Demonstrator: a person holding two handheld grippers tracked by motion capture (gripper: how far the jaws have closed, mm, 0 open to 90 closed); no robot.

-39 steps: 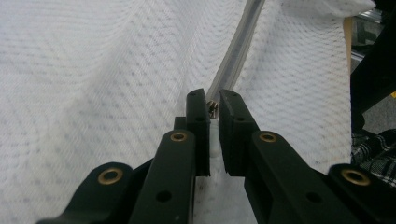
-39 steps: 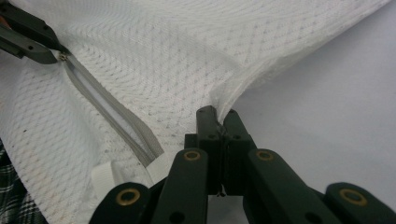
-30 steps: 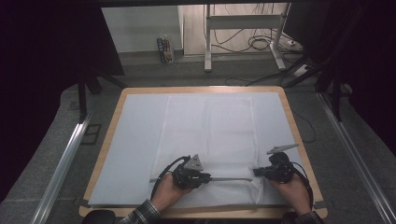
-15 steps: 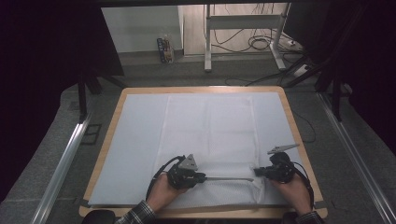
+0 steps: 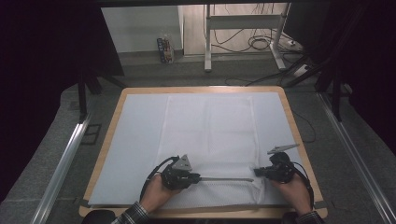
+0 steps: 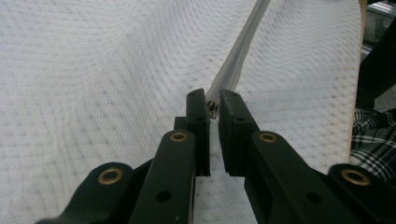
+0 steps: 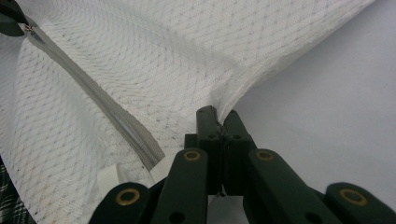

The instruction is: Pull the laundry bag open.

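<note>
While spread flat on the pale table (image 5: 135, 140), white mesh zippered bag (image 5: 210, 135) looked light and limp. Left gripper (image 6: 212, 105) narrowly apart around small metal zipper pull (image 6: 212, 108); right gripper (image 7: 218, 122) clamped on bag's edge seam, best held there.

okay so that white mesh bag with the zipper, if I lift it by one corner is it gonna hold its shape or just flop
Probably flop. The mesh bag already drapes and folds where the right gripper pinches its edge. Its thin open weave suggests it is light. The zipper looks like the firmest part, so that line may sag less.
</note>
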